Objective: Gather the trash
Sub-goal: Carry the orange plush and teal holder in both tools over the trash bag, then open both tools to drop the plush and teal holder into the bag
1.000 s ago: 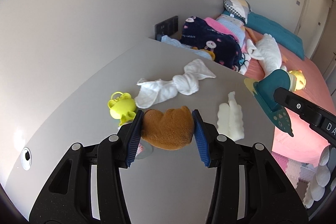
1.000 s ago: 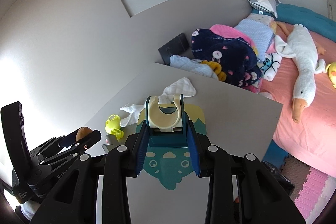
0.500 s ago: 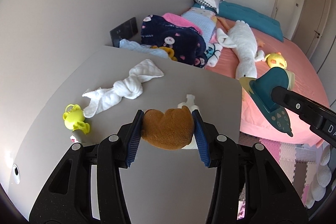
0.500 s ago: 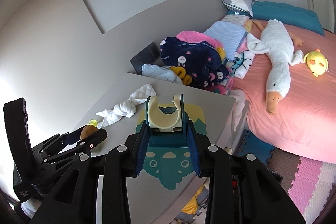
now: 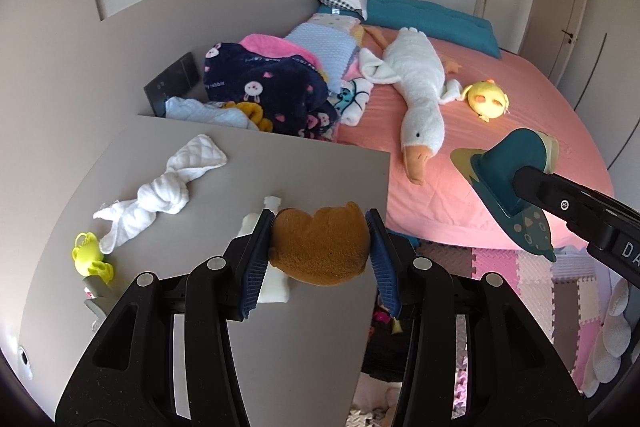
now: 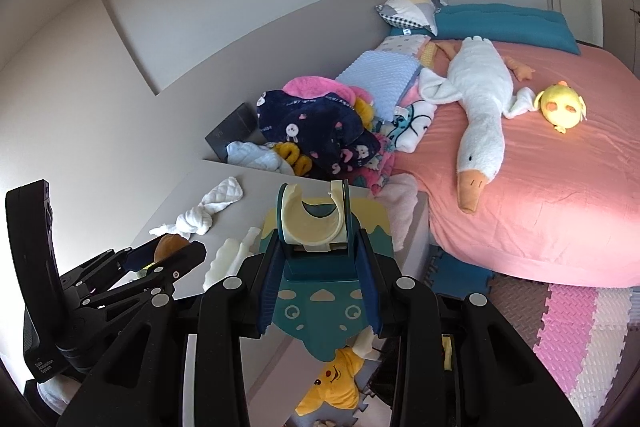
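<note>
Left gripper (image 5: pixel 320 247): your jaws are clamped on a brown plush (image 5: pixel 320 251), pads pressed into both flanks. It hangs clear of the table (image 5: pixel 304 163), above the near corner.
Right gripper (image 6: pixel 318 275): closed on a teal holder (image 6: pixel 320 291), pinched at its narrow neck, likely because the flared base gives no purchase. Cream clip end points forward.
Left on table: knotted white cloth (image 5: pixel 160 193), yellow toy (image 5: pixel 90 259) and a white ribbed piece (image 5: pixel 264 255) partly hidden behind the plush.
Bed (image 5: pixel 520 155): goose (image 5: pixel 416 91) and yellow chick (image 5: pixel 490 101) lie well apart from your work.
Bin: a dark opening shows below the table edge, too obscured to confirm.
Judgement: both hands are loaded, so you probably need a drop-off before picking more.
</note>
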Tool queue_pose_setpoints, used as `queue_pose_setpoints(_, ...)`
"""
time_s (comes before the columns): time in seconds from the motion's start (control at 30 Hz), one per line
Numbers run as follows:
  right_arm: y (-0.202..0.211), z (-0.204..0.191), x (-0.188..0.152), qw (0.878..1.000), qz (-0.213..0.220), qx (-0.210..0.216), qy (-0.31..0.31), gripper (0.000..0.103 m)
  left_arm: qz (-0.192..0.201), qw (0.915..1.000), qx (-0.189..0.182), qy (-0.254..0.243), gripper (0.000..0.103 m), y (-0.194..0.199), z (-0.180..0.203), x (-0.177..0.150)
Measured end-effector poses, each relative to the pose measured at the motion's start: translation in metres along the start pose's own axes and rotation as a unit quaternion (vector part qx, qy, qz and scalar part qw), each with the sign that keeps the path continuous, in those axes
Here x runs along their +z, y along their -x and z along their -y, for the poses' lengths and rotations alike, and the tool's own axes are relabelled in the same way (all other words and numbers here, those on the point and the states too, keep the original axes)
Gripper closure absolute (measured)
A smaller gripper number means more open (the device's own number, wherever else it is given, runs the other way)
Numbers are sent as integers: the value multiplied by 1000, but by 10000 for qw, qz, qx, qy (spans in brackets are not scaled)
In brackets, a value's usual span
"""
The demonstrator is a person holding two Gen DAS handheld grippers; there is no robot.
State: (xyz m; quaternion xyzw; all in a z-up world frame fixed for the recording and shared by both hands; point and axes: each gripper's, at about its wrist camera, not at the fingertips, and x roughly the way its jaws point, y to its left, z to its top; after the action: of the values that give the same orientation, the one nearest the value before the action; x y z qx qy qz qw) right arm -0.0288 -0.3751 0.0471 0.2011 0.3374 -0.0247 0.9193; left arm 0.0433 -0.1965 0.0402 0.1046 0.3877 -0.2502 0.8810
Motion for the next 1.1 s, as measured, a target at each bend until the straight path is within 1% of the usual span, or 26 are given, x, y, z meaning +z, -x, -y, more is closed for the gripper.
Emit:
queue_pose_setpoints(0.47, 33, 56, -7, 9982, 175, -470, -324, 66, -73, 9977, -468, -488, 57, -14, 65, 7)
queue_pose_setpoints(0.7, 44, 82, -10, 9962, 205, -699, -483, 66, -174, 9947, -712, -717, 57, -25, 98, 7)
queue_pose_setpoints(0.83, 48, 95, -11, 9949, 199, -808, -565, 66, -262, 9917, -866, -918, 57, -29, 116, 4)
queue_pose_setpoints(0.97, 50, 106, -11, 9937, 210, -890, -641, 66, -330, 9892, -946, -1068, 57, -33, 129, 0)
queue_pose_setpoints(1.1, 50, 115, -11, 9927, 192, -957, -714, 66, -440, 9881, -964, -1117, 57, -40, 134, -1)
